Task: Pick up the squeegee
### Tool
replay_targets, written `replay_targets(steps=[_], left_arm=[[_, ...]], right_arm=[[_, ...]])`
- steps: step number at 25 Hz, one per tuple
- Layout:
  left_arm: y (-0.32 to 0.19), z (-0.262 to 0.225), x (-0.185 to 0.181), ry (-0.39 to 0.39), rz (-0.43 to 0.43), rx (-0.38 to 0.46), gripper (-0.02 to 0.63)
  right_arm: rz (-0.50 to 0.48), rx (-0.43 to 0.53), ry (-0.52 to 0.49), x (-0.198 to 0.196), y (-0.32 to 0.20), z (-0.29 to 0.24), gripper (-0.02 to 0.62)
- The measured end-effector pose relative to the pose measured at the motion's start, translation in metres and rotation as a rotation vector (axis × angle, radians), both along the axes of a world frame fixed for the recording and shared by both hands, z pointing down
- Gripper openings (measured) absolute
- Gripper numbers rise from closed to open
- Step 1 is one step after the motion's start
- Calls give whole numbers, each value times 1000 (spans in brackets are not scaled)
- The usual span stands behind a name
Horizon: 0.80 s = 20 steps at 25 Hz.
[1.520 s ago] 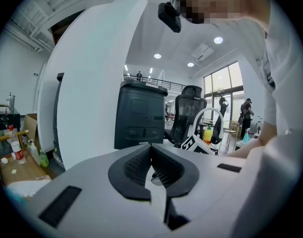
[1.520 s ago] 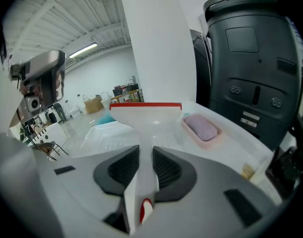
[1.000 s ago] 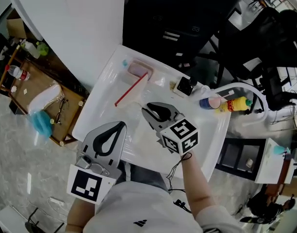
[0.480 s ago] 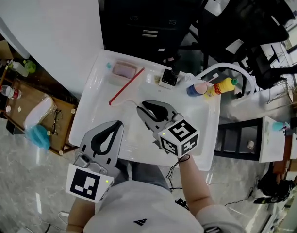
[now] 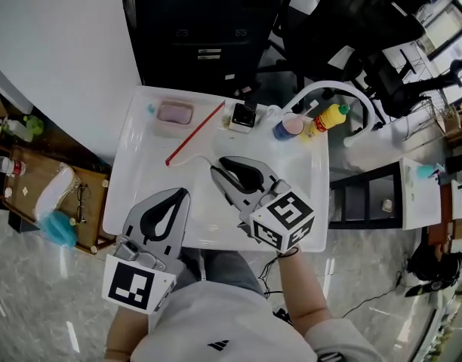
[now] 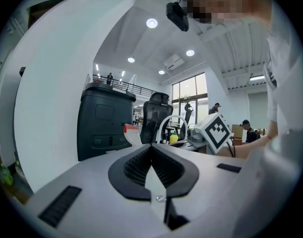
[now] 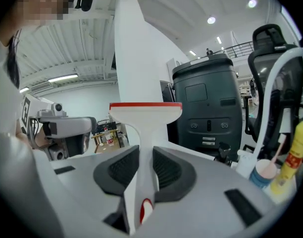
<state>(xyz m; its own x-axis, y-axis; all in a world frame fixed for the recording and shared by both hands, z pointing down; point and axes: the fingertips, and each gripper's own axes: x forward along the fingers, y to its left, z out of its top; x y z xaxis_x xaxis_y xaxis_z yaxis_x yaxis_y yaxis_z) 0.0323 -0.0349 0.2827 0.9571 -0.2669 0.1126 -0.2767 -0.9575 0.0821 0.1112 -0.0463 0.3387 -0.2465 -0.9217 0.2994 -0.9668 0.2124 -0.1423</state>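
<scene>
Squeegee (image 5: 195, 134) is in the right gripper (image 5: 218, 168), white handle pinched between both pads and the red-edged blade out ahead. In the right gripper view the squeegee (image 7: 145, 114) stands upright from the right gripper (image 7: 146, 150), blade level, nothing touching it. Left gripper (image 5: 182, 194) is empty with its pads meeting at the tip, seen plainly in its own view (image 6: 151, 148); it sits over the near left part of the white table (image 5: 140, 194), just inside the near edge. Open room: centre and left of the table are bare white surface. Clutter is all along the far edge: pink block (image 5: 174, 113), small black-and-white box (image 5: 242, 115), blue cup (image 5: 287, 127), yellow bottle (image 5: 325, 119), with a white curved tube (image 5: 329, 89) arching over the far right corner. The blade's far end comes close to the box, apart from it; its near end points toward the left edge with free surface under it. Past the far edge stands a black cabinet (image 5: 201, 36), and off the left side a white panel (image 5: 57, 44) and a low wooden stand (image 5: 72, 202). Versus a second ago: same grip, same jaw gap, left gripper in much the same spot. The blade then overlapped the pink block's edge in the head view and now shows a clear gap from it. The head has also turned, so the table sits squarer in the head view.
</scene>
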Motion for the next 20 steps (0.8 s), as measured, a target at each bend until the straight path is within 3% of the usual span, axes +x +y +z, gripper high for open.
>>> replay_targets(steps=[20], left_arm=[[20,-18,18,45,144,34,12]], right_arm=[[138,152,23,5,47,-60,95]])
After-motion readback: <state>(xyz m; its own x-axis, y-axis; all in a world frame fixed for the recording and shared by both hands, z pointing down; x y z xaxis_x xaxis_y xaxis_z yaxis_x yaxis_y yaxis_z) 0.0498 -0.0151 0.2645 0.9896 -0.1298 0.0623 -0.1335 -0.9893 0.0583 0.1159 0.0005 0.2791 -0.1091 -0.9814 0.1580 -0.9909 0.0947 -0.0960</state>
